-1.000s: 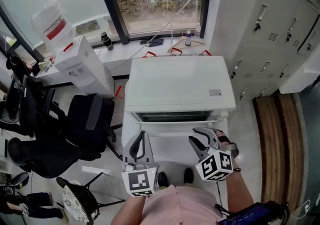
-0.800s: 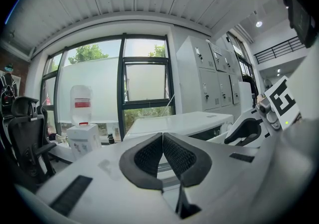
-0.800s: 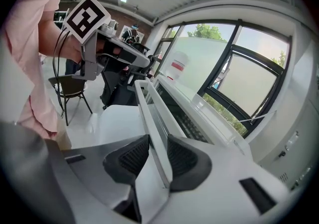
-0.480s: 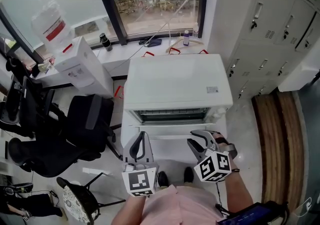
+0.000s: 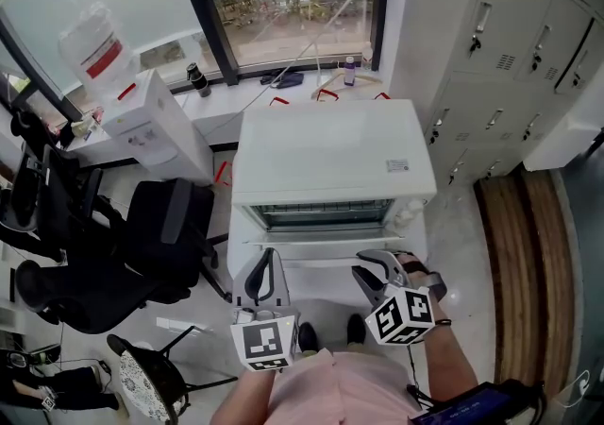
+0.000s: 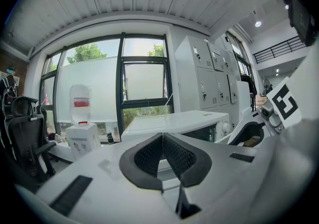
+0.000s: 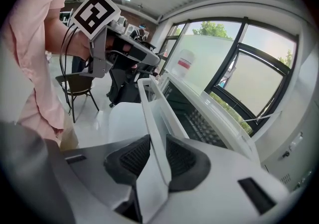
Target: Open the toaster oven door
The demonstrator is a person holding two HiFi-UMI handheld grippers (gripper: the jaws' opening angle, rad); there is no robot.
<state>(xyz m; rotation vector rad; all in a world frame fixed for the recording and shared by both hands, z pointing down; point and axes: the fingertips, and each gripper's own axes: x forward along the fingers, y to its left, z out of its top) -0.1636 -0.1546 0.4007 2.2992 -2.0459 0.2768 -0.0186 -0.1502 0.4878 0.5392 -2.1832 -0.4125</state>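
The white toaster oven (image 5: 330,151) stands in front of me in the head view. Its door (image 5: 321,274) is tilted partly down toward me, and the dark rack (image 5: 326,215) shows through the gap. My right gripper (image 5: 373,274) is at the door's right end, shut on the white door handle (image 7: 151,113), which runs between its black pads (image 7: 183,157). The oven's inside (image 7: 199,121) shows past the handle. My left gripper (image 5: 267,274) hangs in front of the door's left part, shut on nothing, pads (image 6: 149,156) touching. The oven (image 6: 174,121) lies beyond it.
A water dispenser (image 5: 142,116) with a bottle stands at the left, with a black office chair (image 5: 142,244) below it. Grey lockers (image 5: 510,55) line the right side, next to a wooden bench (image 5: 528,272). A window sill with small items runs behind the oven. A stool (image 5: 142,381) stands at the lower left.
The gap above the door has grown a little and more of the rack shows. My right gripper has drawn slightly toward me with the handle. The left gripper has stayed put.
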